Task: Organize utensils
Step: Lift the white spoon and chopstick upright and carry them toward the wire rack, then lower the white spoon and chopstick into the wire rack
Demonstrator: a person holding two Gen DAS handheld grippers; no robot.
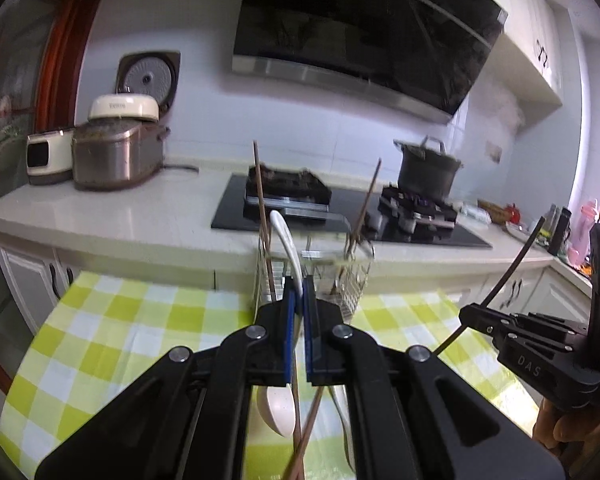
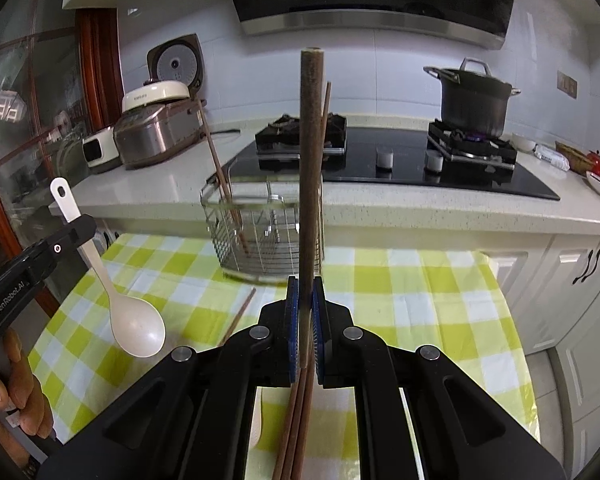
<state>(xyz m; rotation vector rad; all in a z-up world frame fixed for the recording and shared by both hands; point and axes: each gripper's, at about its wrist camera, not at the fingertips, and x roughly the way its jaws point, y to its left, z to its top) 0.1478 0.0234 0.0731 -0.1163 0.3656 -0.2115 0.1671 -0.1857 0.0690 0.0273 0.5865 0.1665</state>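
My left gripper [image 1: 299, 300] is shut on a white plastic spoon [image 1: 285, 236], held above the table; it also shows in the right wrist view [image 2: 138, 330], bowl down. My right gripper [image 2: 305, 304] is shut on a dark brown chopstick [image 2: 310, 168] that stands upright; it also shows in the left wrist view [image 1: 512, 272]. A wire utensil basket [image 2: 260, 232] stands on the checked cloth ahead, with chopsticks [image 2: 220, 168] leaning in it. Loose chopsticks [image 2: 240, 314] and another white spoon [image 1: 346, 420] lie on the cloth below the grippers.
A green and white checked tablecloth [image 2: 400, 300] covers the table. Behind it runs a counter [image 2: 160, 184] with a gas hob [image 2: 380, 160], a black pot [image 2: 474, 96] and rice cookers [image 2: 156, 128]. White cabinets [image 2: 580, 280] are at the right.
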